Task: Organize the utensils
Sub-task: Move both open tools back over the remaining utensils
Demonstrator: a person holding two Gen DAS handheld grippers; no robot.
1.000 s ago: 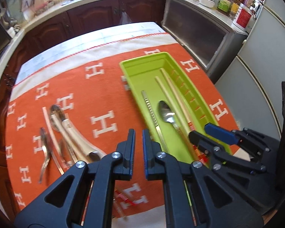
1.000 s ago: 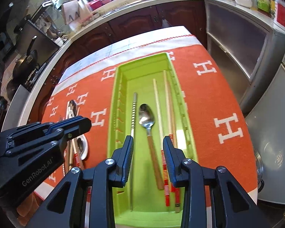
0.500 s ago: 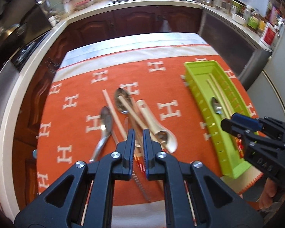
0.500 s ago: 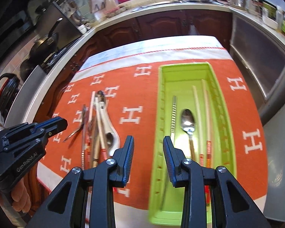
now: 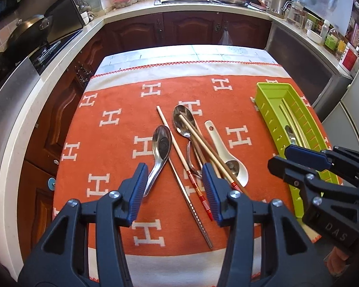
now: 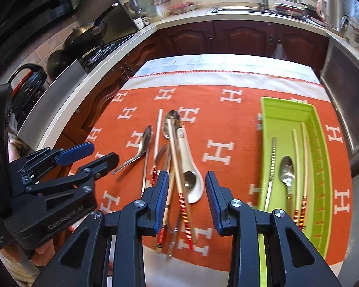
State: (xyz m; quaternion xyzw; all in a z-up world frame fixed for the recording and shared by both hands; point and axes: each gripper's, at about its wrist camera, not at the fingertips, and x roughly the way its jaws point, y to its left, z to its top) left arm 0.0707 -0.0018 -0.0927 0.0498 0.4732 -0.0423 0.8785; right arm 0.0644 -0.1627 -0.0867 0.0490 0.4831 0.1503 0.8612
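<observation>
Glossy ceramic spoon (image 5: 227,155), ribbed metal chopstick (image 5: 191,203), slotted plastic tray (image 6: 323,167).

Both wrist cameras look steeply down from close above the worktop's near edge, the left view centred on the loose utensil pile (image 5: 191,148), the right view between that pile and the green tray (image 6: 318,148), which both views share.

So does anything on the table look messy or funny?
Yes. The loose pile on the orange cloth: chopsticks lie crisscrossed over a metal spoon and the white spoon, all tangled. In the green tray the utensils lie neatly lengthwise. Nothing looks broken or spilled.
</observation>
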